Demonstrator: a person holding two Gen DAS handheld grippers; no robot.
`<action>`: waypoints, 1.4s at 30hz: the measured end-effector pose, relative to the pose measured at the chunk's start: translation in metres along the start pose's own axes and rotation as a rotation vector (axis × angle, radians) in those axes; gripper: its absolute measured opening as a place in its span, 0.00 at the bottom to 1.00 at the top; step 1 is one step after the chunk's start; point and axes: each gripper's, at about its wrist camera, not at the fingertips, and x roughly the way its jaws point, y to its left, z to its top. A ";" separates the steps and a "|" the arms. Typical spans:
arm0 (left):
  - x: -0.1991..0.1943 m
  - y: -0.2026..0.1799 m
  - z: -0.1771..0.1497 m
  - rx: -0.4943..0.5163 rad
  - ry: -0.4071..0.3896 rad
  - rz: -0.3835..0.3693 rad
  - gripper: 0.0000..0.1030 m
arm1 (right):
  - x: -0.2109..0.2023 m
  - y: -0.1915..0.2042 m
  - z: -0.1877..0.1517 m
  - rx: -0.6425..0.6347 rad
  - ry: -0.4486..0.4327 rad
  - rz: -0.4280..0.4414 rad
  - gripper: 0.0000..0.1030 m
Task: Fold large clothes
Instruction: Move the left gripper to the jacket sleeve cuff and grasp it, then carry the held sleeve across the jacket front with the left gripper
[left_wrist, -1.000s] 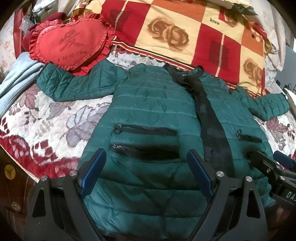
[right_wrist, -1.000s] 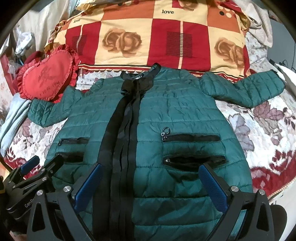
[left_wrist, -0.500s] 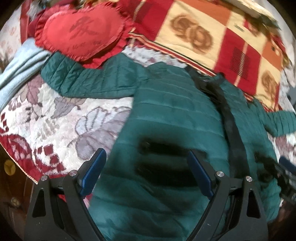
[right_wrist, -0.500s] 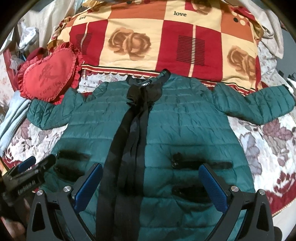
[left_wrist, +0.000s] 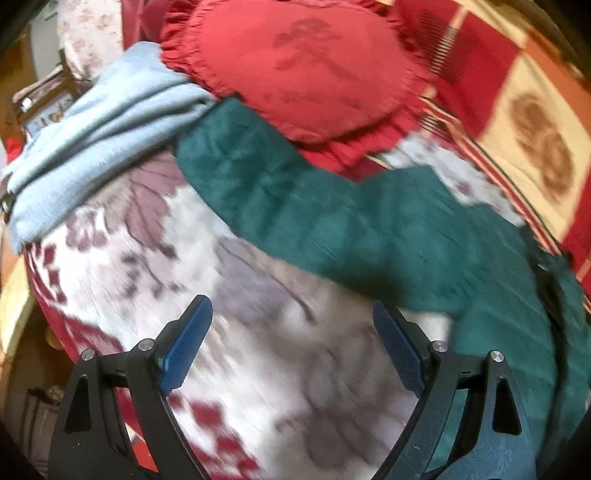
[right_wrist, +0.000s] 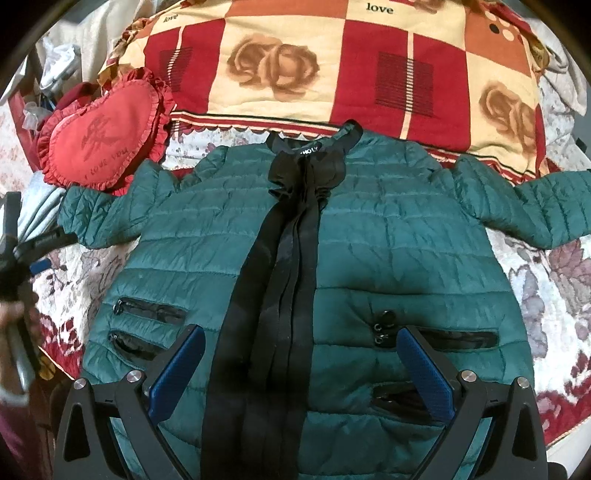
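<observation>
Left gripper (left_wrist: 291, 343) gapes over bare bedspread (left_wrist: 280, 369) beside the jacket (right_wrist: 314, 258) sleeve; right gripper (right_wrist: 303, 369) — spread wide, empty — above its hem.

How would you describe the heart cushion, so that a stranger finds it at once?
Start at the big checked quilt with roses, behind the green jacket. At its left end, above the jacket's sleeve, lies the cushion. Only it is heart-shaped, plain red, with a frilled edge.

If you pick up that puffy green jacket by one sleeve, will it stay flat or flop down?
The green quilted puffer jacket would probably flop: its sleeve already lies limp on the bedspread. The puffy padding suggests it is light for its size. The shiny shell may feel slippery.
</observation>
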 end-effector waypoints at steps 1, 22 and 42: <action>0.007 0.005 0.008 -0.001 -0.003 0.015 0.86 | 0.002 0.000 0.000 0.000 0.004 -0.001 0.99; 0.121 0.073 0.100 -0.080 -0.050 0.229 0.86 | 0.029 -0.011 0.014 0.027 0.048 0.036 0.99; 0.097 0.037 0.106 -0.018 -0.143 0.055 0.13 | 0.030 -0.019 0.011 0.031 0.038 0.025 0.99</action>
